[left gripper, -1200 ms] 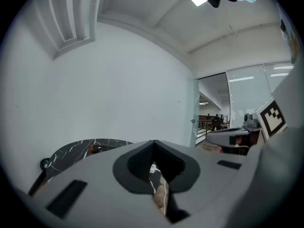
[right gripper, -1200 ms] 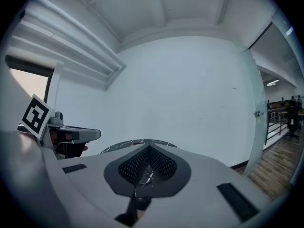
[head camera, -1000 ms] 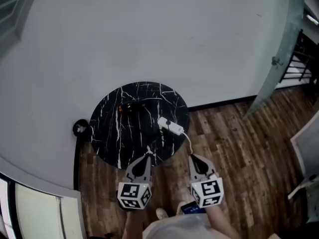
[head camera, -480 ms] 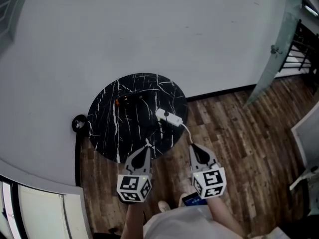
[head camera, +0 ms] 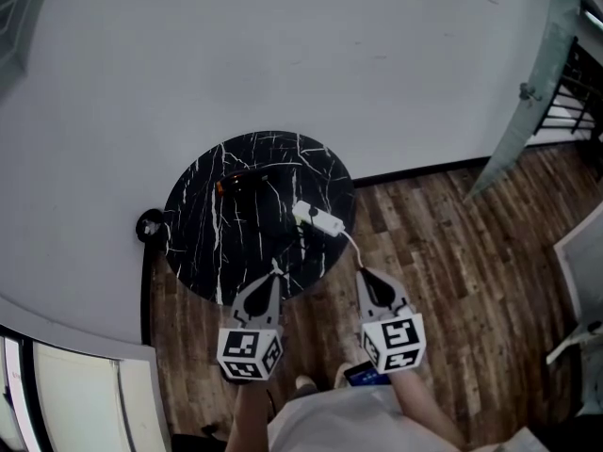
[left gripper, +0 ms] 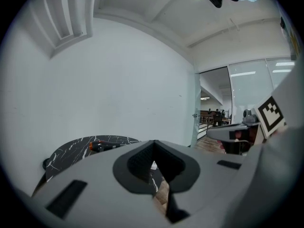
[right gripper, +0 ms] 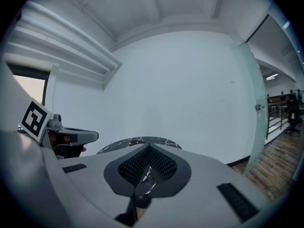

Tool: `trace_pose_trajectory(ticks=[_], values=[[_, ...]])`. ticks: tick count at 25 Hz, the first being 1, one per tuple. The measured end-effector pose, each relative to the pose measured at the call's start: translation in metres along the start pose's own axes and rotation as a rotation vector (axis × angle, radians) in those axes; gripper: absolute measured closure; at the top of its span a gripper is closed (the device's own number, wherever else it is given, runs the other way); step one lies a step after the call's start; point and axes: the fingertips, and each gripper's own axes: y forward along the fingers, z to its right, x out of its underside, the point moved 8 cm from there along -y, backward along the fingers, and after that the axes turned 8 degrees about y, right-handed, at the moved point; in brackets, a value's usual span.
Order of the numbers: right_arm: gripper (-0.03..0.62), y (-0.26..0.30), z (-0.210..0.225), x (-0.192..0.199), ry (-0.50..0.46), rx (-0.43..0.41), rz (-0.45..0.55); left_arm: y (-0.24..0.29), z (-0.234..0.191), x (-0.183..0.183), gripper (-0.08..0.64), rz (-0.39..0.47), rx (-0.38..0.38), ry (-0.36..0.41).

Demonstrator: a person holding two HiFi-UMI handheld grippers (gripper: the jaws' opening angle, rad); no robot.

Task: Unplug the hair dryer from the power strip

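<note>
The hair dryer (head camera: 240,183) lay on the far half of a round table (head camera: 188,252), close to the wall (head camera: 283,64) and well apart from both grippers. It was a dark, stubby shape with an orange patch at one end. Its cord could not be made out against the dark tabletop. The power strip (head camera: 318,219) lay on the right half of the table, nearer the person. It was a short white plastic bar set at a slant, between the dryer and the grippers. A thin white cable (head camera: 353,250) ran from the strip's near end over the table's edge and down.

The left gripper (head camera: 274,272) was held with its tip over the near rim of the table, short of the power strip and to its left. Its jaws were pressed together with nothing between them. The right gripper (head camera: 363,277) hung just off the table's edge, above the floor (head camera: 452,271), with its tip near the white cable. Its jaws were likewise closed and empty. Both were grey with ribbed black pads.

The tabletop was black stone-like material with thin white veins and looked smooth. The wall was plain and pale, and the floor was brown wood planks.
</note>
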Motion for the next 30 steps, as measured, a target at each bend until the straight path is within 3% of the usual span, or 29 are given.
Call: trace_pose_trajectory(ticks=[4,14,30], values=[[0.594,0.002,-0.007,0.007,-0.055,-0.046,-0.062,-0.002,-0.009,0.007,0.558,-0.008,-0.049,-0.034],[0.594,0.038,0.025,0.009,-0.004,-0.047,-0.102,0.034,-0.019,0.001,0.558,-0.027,-0.058,-0.022],[0.594,0.154,0.072,-0.011,0.025,0.046,-0.196,0.178,-0.076,0.003,0.558,-0.078,0.081,-0.055]])
